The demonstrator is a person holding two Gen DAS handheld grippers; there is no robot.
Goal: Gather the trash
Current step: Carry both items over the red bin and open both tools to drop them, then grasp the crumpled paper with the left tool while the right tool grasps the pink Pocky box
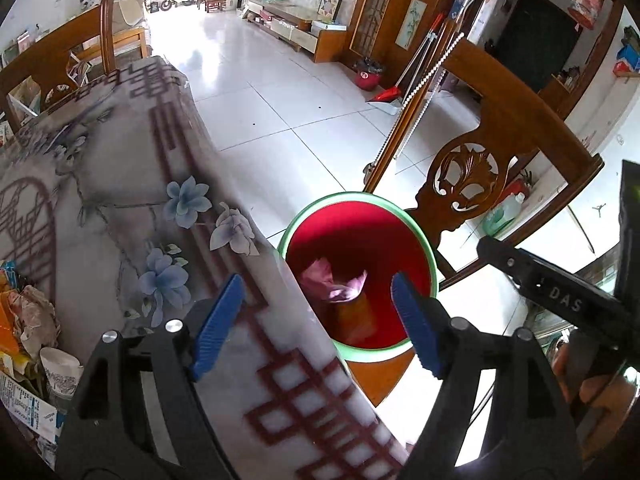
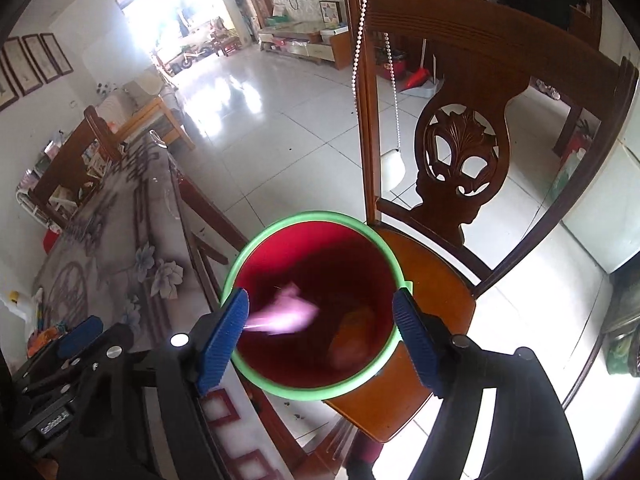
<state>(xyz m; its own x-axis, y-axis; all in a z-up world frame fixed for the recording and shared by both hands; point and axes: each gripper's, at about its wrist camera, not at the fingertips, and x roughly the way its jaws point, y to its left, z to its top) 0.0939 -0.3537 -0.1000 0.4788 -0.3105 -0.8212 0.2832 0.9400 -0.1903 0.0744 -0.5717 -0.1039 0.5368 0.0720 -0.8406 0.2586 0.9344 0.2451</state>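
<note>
Both grippers hang over a red bin with a green rim (image 2: 308,304) that stands on the seat of a carved wooden chair (image 2: 436,288), just beside the long edge of the desk (image 1: 120,208).

The left gripper (image 1: 320,316) has its jaws released and spread wide, with nothing between the blue pads (image 1: 218,320). One pad lies over the desk's edge, the other over the bin's mouth. Inside the bin, a crumpled pink wrapper (image 1: 334,284) rests on something orange at the bottom.

The right gripper (image 2: 320,334) is likewise released, its jaws apart and framing the bin's rim on either side without touching it. Between the pads, over the bin's opening, a pink scrap (image 2: 284,312) shows as a motion-blurred streak, free of both pads.

More trash (image 1: 28,320) sits piled at the near left corner of the desk: crumpled paper, a white paper cup (image 1: 60,372), and printed packaging. The desk wears a grey cloth with blue flowers and a dark red lattice.
</note>
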